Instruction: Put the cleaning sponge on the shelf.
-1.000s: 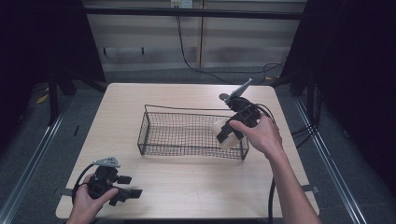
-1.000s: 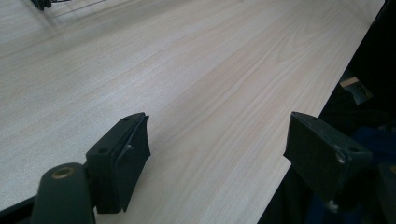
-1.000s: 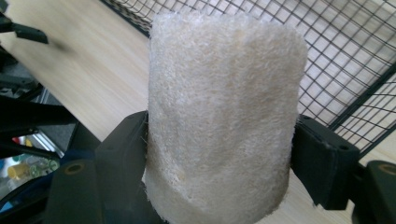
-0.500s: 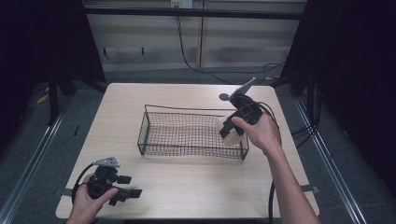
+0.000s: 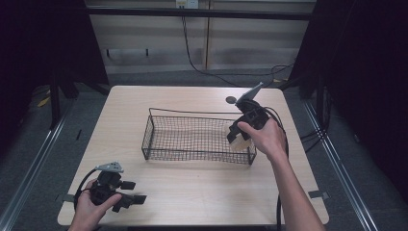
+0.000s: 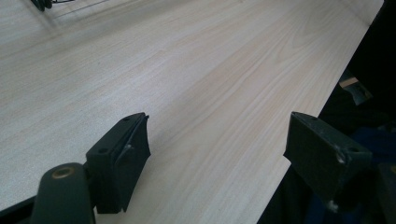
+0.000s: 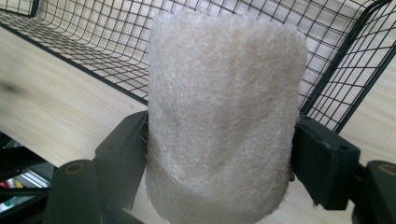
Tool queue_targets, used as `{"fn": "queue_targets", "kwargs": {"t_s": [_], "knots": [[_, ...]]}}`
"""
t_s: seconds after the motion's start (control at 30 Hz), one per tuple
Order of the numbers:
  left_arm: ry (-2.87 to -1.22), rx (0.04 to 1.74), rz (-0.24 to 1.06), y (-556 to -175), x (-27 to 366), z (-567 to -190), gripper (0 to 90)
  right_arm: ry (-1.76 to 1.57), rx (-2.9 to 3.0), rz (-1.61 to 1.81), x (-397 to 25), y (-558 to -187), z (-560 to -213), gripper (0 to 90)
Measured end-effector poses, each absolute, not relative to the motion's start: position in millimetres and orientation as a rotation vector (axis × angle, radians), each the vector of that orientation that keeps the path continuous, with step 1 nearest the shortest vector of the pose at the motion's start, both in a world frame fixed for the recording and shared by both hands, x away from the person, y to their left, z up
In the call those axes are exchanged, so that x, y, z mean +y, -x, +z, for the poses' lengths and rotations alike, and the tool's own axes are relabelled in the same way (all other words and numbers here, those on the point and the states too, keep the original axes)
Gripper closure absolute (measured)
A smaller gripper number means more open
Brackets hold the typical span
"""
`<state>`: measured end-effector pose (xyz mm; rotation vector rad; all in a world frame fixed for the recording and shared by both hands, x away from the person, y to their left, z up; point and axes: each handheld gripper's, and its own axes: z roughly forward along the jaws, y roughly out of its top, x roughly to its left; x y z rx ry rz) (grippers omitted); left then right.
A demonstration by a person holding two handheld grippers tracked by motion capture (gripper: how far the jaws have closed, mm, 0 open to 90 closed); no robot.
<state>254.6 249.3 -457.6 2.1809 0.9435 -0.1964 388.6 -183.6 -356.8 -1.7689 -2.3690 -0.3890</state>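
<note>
Though clamped in the right gripper (image 7: 219, 154) from both sides, loofah (image 7: 224, 116) not yet in the basket (image 5: 159, 115): hangs at its right end, long axis pointing from the jaws toward the mesh beyond. Just a short push forward and down needed, then release. Left gripper (image 6: 217, 154) far off at the table's (image 5: 202, 192) near left corner, jaws wide apart, holding nothing. No brand, label or writing readable anywhere.

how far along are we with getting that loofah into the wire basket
Done: the right gripper is shut on the loofah and holds it over the basket's right end. Left: lowering it in and letting go. The left gripper sits open near the table's front corner.
</note>
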Motion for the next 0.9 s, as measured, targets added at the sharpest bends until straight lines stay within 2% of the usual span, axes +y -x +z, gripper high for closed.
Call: {"fn": "queue_targets", "kwargs": {"t_s": [0.9], "knots": [[-2.182, 0.947, -0.192, -255, 249, -458, 21.5, 1.929, -2.253, -0.38, -191, -398, -383, 25.3]]}}
